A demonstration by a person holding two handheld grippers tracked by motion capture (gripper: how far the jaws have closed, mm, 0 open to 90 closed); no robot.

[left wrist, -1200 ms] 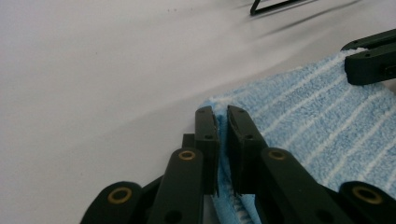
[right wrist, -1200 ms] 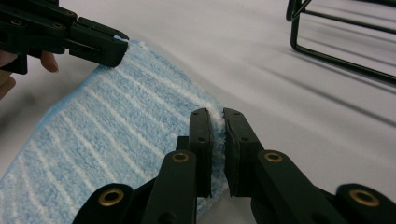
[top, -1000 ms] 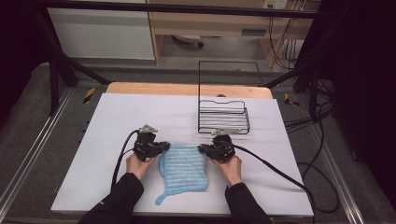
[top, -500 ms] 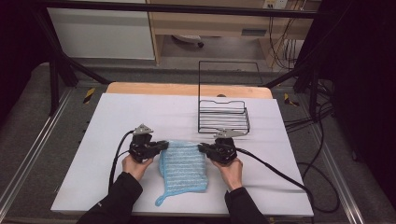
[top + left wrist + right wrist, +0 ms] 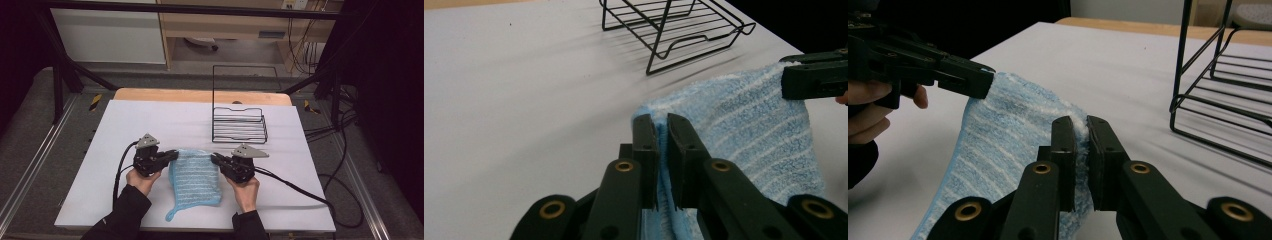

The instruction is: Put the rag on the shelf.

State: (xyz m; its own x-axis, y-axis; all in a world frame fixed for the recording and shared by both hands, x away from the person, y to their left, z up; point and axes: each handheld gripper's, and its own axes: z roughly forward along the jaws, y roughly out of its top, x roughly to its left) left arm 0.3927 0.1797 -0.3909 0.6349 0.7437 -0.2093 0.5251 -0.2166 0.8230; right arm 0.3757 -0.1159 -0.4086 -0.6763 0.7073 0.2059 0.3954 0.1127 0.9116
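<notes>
The light blue striped terry cloth lies on the white tabletop, before the black wire rack. The left gripper and the right gripper each pinch one upper corner between closed fingers.

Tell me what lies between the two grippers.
In the high view, the blue towel spans the stretch between the left gripper and the right gripper, each shut on one far corner.

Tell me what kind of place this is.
Probably a lab recording station, not a home: a white-covered table inside a black frame, loose cables at the side, and a person holding a cabled claw in each hand.
</notes>
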